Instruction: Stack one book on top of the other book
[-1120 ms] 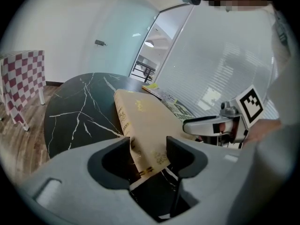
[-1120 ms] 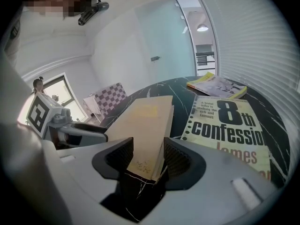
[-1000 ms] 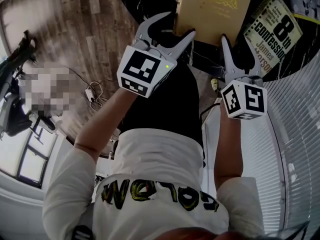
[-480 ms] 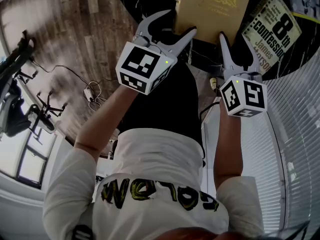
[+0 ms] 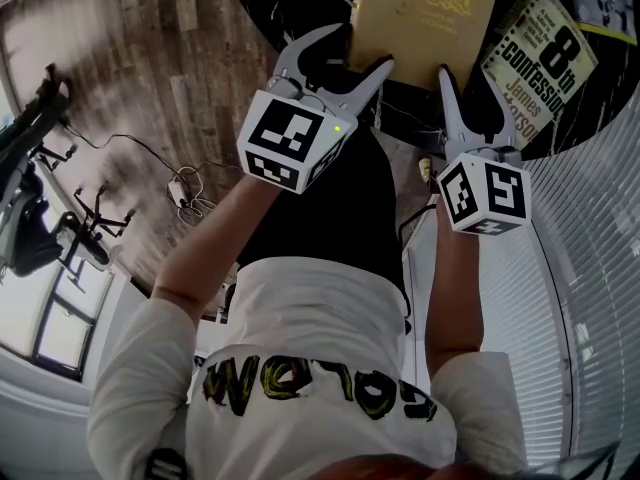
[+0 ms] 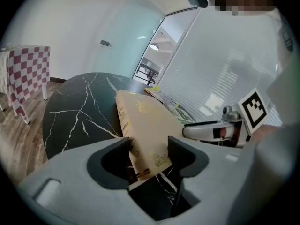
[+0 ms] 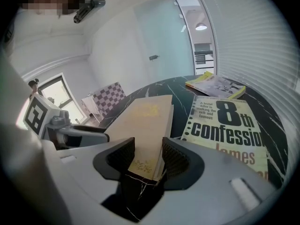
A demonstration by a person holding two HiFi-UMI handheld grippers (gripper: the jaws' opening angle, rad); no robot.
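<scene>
— Where's the tan book (image 5: pixel 425 13)?
— Flat on the black tabletop (image 6: pixel 79 111), with its short end at the near edge. The paperback (image 7: pixel 229 130) lies just beside it on the right, cover up. There is a gap between the two, and neither is on the other.
— And the left gripper (image 6: pixel 149 143)?
— At the tan book's near left corner. Its fingers (image 6: pixel 117 158) stand apart with that corner between them, one by the spine and the other at the cover's near end. I see no pinch.
— The right gripper (image 7: pixel 147 148)?
— At the near right corner. Its fingers are wide too and have just been closing a little. The corner sits between them, with the right one beside the page edge. They are not clamped, as far as I can see.
— Anything else up there?
— A magazine (image 7: pixel 215 86) towards the far edge, beyond the paperback.
</scene>
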